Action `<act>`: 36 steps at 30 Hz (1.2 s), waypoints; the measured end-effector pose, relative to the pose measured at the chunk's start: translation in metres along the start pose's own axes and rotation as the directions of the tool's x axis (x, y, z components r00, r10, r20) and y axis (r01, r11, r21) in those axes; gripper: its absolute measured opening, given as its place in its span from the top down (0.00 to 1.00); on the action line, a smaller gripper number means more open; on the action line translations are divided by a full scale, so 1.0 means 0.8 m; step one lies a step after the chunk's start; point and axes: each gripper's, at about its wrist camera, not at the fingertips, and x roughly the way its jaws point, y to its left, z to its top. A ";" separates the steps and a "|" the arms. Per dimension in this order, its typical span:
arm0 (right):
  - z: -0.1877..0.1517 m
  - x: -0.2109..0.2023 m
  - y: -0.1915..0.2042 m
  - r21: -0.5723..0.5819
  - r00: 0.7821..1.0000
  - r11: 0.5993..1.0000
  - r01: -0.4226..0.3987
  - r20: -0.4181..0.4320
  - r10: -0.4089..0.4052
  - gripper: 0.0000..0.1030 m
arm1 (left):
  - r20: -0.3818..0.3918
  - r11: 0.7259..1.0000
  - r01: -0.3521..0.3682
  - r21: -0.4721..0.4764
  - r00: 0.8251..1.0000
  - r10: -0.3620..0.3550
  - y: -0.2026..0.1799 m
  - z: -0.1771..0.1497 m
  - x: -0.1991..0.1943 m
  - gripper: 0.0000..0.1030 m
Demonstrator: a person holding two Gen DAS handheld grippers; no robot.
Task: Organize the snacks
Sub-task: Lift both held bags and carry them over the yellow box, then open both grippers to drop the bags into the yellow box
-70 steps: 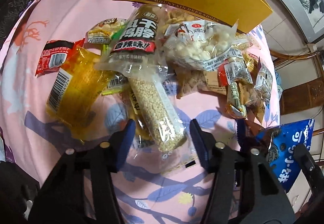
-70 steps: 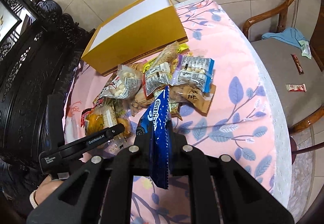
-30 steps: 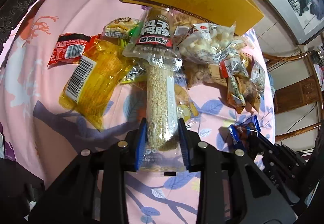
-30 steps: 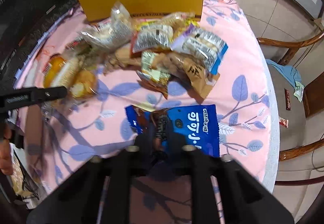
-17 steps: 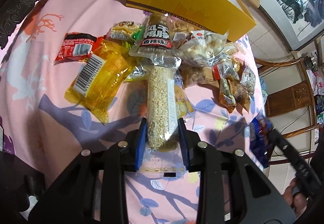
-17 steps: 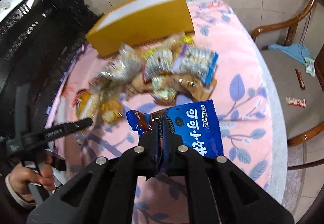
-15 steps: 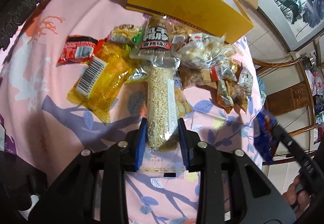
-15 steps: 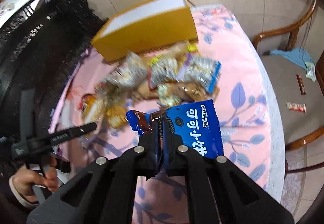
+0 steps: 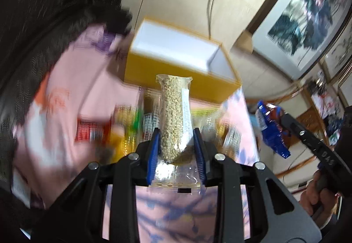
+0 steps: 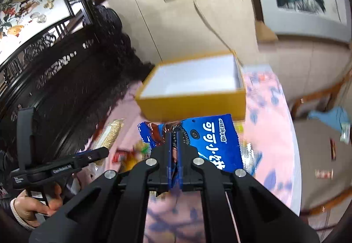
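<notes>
Right wrist view first, biggest thing down: the pink flowered table (image 10: 283,133) fills the lower half, and at 12 o'clock from the gripper sits the yellow box (image 10: 193,102), open, with a white inside that looks empty from here. So as far as I can tell nothing has been put away yet. The snack pile (image 9: 132,130) on the cloth between the grippers and the box is a blurry mess in both views, still loose on the table, so most of the job is left. Two items are on their way though. The right gripper (image 10: 174,150) is clenched tight on a blue snack bag (image 10: 217,146), held up just short of the box's near wall. In the left wrist view the left gripper (image 9: 175,144) is clamped on a clear tube of grains (image 9: 175,115), which sticks up toward 12 o'clock in front of the box. My guess is both get dropped in next.
</notes>
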 end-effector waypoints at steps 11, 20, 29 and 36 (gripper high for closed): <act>0.138 0.104 -0.015 -0.065 0.995 0.998 0.023 0.103 -0.016 0.96 | 0.164 0.996 0.032 0.080 0.985 -0.045 -0.036 0.190 0.055 0.71; 0.200 0.154 -0.036 -0.016 0.983 0.988 0.153 0.106 -0.150 0.31 | 0.266 0.992 -0.119 0.045 0.959 0.103 -0.038 0.270 0.100 0.06; 0.112 0.085 -0.065 0.020 0.946 0.949 0.314 0.072 -0.315 0.26 | 0.276 0.969 -0.232 0.081 0.940 0.202 0.001 0.200 0.059 0.02; -0.017 0.048 -0.120 0.237 0.942 0.913 0.333 -0.139 -0.307 0.10 | 0.079 0.969 -0.241 0.060 0.969 0.236 0.033 0.082 0.055 0.02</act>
